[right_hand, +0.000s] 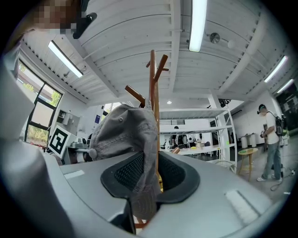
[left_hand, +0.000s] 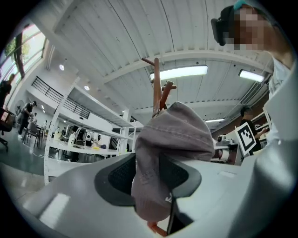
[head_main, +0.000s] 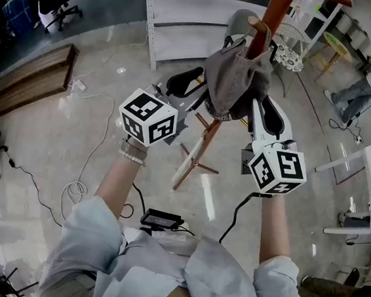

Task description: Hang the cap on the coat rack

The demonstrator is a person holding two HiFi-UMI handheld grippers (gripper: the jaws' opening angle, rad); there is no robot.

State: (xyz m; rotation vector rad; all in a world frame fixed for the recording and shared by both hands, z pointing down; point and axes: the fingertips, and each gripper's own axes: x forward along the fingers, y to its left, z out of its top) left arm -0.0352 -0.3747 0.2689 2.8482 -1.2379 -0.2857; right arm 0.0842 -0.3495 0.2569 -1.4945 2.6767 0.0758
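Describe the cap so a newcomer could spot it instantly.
Find the brown wooden coat rack standing mid-floor. High on it, by a peg, is the cap, pinched between the left tongs and the right tongs. It is the only soft, crumpled grey fabric there; everything around it is bare wood or white plastic.

The cap [head_main: 236, 77] is a faded grey, perhaps with a brownish cast, though the lighting makes that hard to judge. The coat rack [head_main: 273, 12] is reddish-brown wood. The left hand-held gripper [left_hand: 149, 174] and right hand-held gripper [right_hand: 145, 174] are white with black meshed pads [right_hand: 128, 172]. Their marker cubes [head_main: 148, 116] carry black-and-white squares. The floor [head_main: 61, 138] is glossy pale grey.
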